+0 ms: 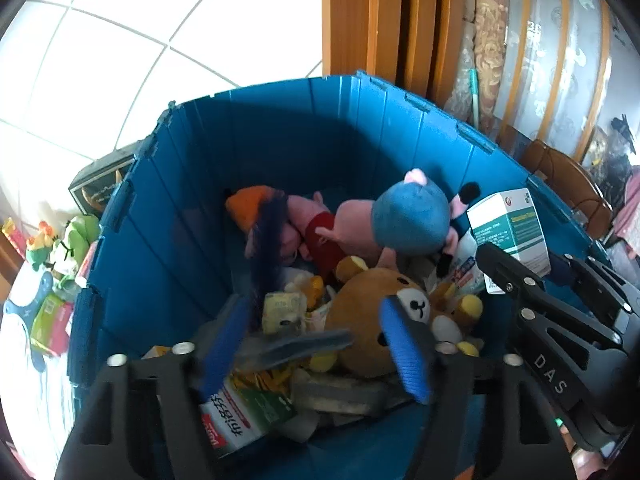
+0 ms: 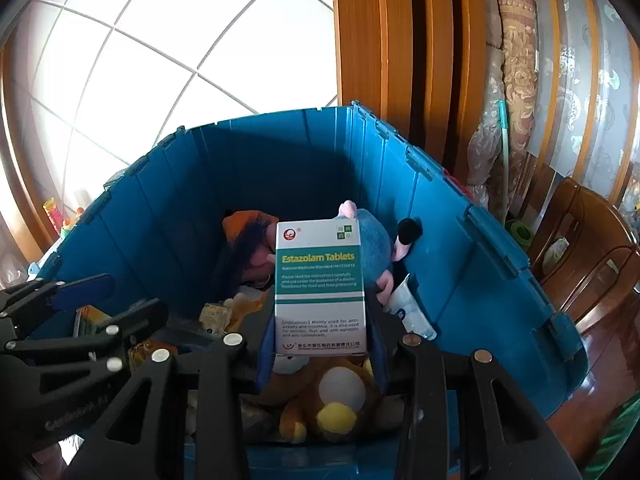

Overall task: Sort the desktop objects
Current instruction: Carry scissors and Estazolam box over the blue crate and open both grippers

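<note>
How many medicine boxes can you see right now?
2. An Estazolam box is clamped in the right gripper above the blue bin. A red-striped box lies in the bin under the left gripper. Clutter may hide more.

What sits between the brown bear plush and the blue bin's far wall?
In the left wrist view, two pig plushes lie between the brown bear plush and the blue bin.

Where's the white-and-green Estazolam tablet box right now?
The white-and-green tablet box is clamped upright in the right gripper, held over the blue plastic bin, above the brown plush bear.
</note>
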The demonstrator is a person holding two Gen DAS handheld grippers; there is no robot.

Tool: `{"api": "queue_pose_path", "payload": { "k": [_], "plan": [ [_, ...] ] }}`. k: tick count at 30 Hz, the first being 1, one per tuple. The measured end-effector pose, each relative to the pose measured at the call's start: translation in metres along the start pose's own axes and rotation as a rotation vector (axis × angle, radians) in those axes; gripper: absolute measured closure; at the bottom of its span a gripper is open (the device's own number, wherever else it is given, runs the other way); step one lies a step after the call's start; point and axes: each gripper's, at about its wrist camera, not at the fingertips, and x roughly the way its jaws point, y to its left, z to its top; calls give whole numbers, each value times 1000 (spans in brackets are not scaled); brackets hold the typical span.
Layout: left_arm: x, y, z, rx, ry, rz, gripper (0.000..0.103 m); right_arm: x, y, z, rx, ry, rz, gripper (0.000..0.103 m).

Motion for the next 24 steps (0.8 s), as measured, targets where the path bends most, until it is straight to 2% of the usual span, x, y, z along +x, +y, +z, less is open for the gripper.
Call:
{"api": "queue_pose_path", "payload": {
  "k": [8, 10, 11, 12, 19, 24],
  "plan": [
    [-2, 8, -1, -25, 1, 12, 23, -6, -3, 3, 9, -10, -18, 65],
    [-2, 10, -2, -27, 0, 14, 23, -7, -2, 2, 6, -12, -26, 49],
    [-2, 10, -2, -28, -1, 15, 23, -9, -2, 2, 3, -15, -30, 33],
    [-3, 11, -3, -31, -2, 15, 22, -10, -1, 1, 1, -18, -33, 27],
    [-11, 17, -6, -41, -20, 17, 20, -25, -4, 0, 17, -42, -51, 25],
    [-19, 21, -11, -52, -30, 12, 19, -39, -4, -1, 25, -60, -58, 7]
  ]
}}
